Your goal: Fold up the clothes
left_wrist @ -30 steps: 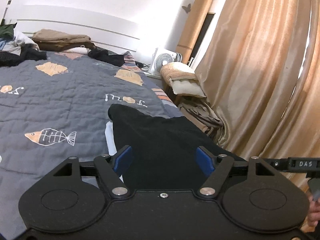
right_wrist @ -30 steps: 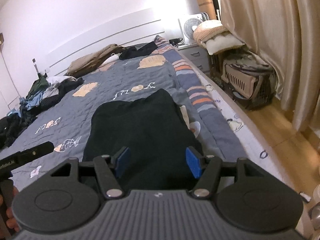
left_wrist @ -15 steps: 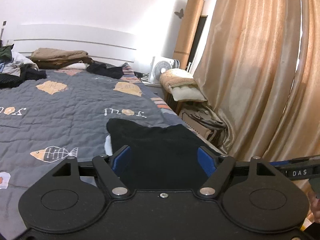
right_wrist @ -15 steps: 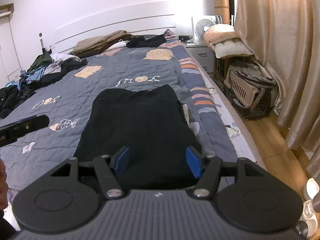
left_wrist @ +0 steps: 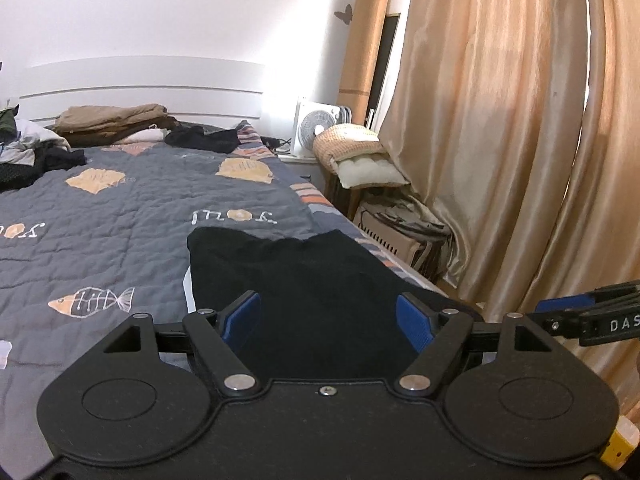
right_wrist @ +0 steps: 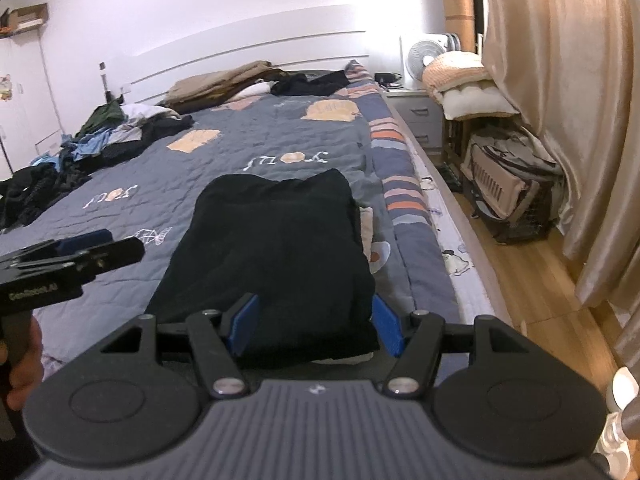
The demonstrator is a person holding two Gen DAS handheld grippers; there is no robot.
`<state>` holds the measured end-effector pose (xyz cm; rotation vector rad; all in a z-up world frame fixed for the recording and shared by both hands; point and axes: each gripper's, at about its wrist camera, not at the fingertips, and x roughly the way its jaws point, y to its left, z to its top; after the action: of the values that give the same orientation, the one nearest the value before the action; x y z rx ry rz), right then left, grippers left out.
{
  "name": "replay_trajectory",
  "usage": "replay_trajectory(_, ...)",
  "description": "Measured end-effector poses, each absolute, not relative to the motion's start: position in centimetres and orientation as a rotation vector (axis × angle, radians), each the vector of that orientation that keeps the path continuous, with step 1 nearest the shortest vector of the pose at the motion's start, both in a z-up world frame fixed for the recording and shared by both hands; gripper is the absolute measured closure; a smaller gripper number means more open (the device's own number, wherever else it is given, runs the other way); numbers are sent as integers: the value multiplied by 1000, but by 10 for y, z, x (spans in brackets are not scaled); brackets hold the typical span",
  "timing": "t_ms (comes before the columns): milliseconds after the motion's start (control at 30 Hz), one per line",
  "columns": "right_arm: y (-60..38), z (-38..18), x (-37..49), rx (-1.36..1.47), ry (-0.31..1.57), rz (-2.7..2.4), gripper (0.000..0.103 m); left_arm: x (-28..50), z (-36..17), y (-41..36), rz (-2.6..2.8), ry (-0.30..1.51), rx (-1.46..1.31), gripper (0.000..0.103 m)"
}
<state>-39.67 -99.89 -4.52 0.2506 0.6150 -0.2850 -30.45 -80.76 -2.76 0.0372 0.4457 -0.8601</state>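
A black garment (left_wrist: 304,276) lies flat on the grey quilted bed (left_wrist: 120,208), near its right edge, with a strip of white cloth showing under its side. My left gripper (left_wrist: 328,312) hovers open at the garment's near end, its blue pads wide apart and touching nothing. The right wrist view shows the same garment (right_wrist: 276,240), with my right gripper (right_wrist: 315,326) open over its near right corner. The left gripper (right_wrist: 76,252) shows at that view's left edge, held by a hand. The right gripper's fingertip (left_wrist: 580,312) pokes in at the left view's right edge.
Loose clothes (right_wrist: 100,136) are heaped on the bed's left side. Folded tan clothes (left_wrist: 112,118) and a dark garment (left_wrist: 204,140) lie by the white headboard. To the right of the bed stand a fan (left_wrist: 316,128), a pet carrier (right_wrist: 508,184) and a tan curtain (left_wrist: 500,140).
Both wrists have rolled, so the bed now looks level in each view. The left gripper has come further into the right view at its left edge. The black garment has not moved.
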Motion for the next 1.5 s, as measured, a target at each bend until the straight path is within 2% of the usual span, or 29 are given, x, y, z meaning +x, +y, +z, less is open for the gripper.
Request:
replay_trajectory(200, -1006, -62, -403, 225, 608, -276, 41, -312, -31, -817, -874, 432, 110, 29)
replay_trajectory(400, -1013, -85, -391, 180, 612, -274, 41, -335, -54, -829, -968, 342, 417, 29)
replay_trajectory(767, -1023, -105, -391, 292, 582, -286, 41, -355, -111, -828, -946, 235, 847, 31)
replay_trajectory(1033, -1015, -100, -381, 256, 581, -263, 41, -362, -133, -838, -916, 116, 1004, 48)
replay_trajectory(1133, -1020, -104, -381, 292, 572, -282, 41, -359, -138, -838, -907, 124, 998, 49)
replay_trajectory(1400, -1031, -111, -369, 376, 541, -327, 41, -364, -160, -855, -844, -6, 1192, 53)
replay_trajectory(1433, -1032, -112, -367, 389, 537, -325, 42, -364, -161, -856, -840, -14, 1196, 57)
replay_trajectory(1500, -1030, -113, -364, 386, 531, -332, 53, -361, -161, -859, -836, 4, 1203, 68)
